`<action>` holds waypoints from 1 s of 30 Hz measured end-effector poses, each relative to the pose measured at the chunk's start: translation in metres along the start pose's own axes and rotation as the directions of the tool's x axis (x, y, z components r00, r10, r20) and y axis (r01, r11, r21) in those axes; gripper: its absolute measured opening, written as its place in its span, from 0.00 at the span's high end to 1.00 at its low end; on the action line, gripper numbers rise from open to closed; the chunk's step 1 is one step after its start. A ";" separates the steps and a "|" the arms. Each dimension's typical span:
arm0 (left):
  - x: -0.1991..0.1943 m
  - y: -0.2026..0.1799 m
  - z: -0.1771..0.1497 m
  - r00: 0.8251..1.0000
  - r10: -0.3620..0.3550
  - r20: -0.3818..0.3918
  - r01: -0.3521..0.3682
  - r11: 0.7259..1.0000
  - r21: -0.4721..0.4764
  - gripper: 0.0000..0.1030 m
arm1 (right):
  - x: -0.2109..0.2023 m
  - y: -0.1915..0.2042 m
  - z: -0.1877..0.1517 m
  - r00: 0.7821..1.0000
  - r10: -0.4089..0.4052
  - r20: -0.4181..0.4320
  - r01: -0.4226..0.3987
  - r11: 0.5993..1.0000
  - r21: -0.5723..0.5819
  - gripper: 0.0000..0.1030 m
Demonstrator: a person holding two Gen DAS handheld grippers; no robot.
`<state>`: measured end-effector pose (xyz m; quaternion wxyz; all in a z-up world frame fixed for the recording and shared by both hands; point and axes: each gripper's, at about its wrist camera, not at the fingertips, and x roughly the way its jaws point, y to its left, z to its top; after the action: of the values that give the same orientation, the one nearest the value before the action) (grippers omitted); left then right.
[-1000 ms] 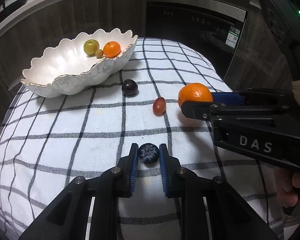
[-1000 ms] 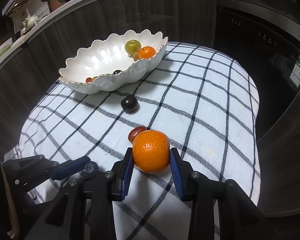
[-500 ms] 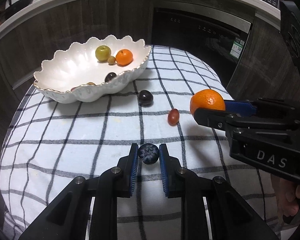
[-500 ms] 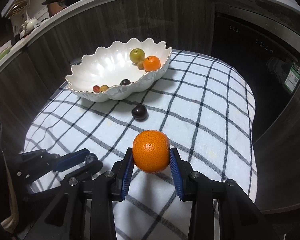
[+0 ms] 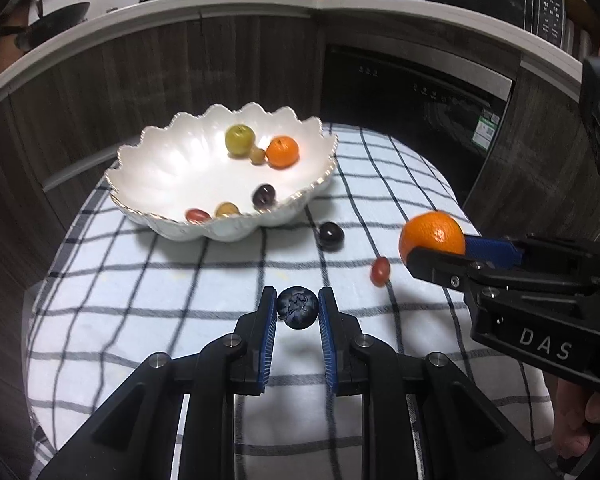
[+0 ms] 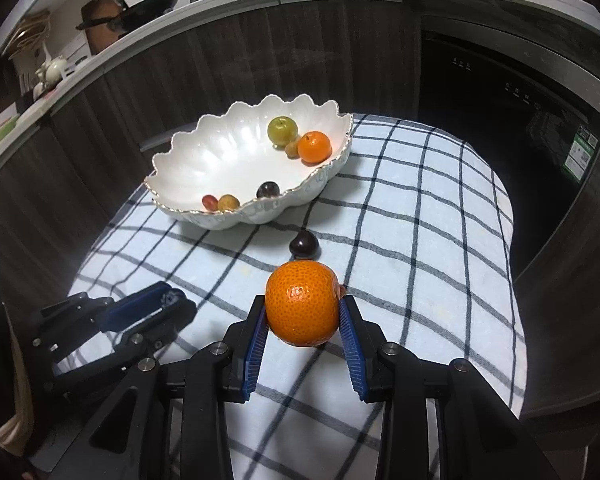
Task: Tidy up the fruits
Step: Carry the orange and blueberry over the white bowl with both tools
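Your left gripper (image 5: 298,307) pinches a blueberry (image 5: 297,306), dark blue with a dusty bloom, held clear above the checked cloth (image 5: 140,280). Your right gripper (image 6: 303,312) pinches a mandarin (image 6: 302,302), bright orange with pitted skin, also off the cloth. The scalloped white bowl (image 5: 156,152) sits at the far left of the table, its gold rim just beside the far cloth edge. Open cloth lies between your grippers and the bowl; the whole right half is bare. A dark cherry (image 5: 331,234) lies just near of the bowl's right end, with a red grape tomato (image 5: 380,271) nearer and further right. The cloth hangs over the rounded table edges left and right. The bowl's middle is clear; the fruit inside sits at its far right and along its near rim.
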<state>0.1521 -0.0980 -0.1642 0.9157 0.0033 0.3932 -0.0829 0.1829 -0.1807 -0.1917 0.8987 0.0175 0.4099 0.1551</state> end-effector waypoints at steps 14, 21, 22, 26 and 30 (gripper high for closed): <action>-0.011 0.034 0.018 0.999 0.030 0.019 -0.029 0.999 -0.029 0.79 | -0.001 0.020 0.011 0.999 0.010 0.044 -0.014 0.998 0.069 0.64; -0.016 0.049 0.026 0.999 0.037 0.033 -0.036 0.999 -0.030 0.79 | 0.002 0.030 0.021 0.998 0.016 0.058 -0.021 0.996 0.088 0.64; -0.017 0.051 0.027 0.999 0.038 0.036 -0.037 0.999 -0.029 0.79 | 0.002 0.030 0.022 0.998 0.017 0.059 -0.022 0.996 0.089 0.64; -0.018 0.061 0.036 0.998 0.041 0.046 -0.040 0.999 -0.030 0.79 | 0.005 0.038 0.028 0.998 0.023 0.062 -0.028 0.996 0.084 0.64; -0.017 0.071 0.045 0.998 0.046 0.049 -0.044 0.999 -0.032 0.79 | 0.008 0.046 0.036 0.997 0.027 0.066 -0.032 0.997 0.076 0.64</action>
<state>0.1841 -0.0285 -0.1247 0.9268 -0.0042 0.3712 -0.0562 0.2028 -0.1306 -0.1662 0.9078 0.0632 0.3858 0.1518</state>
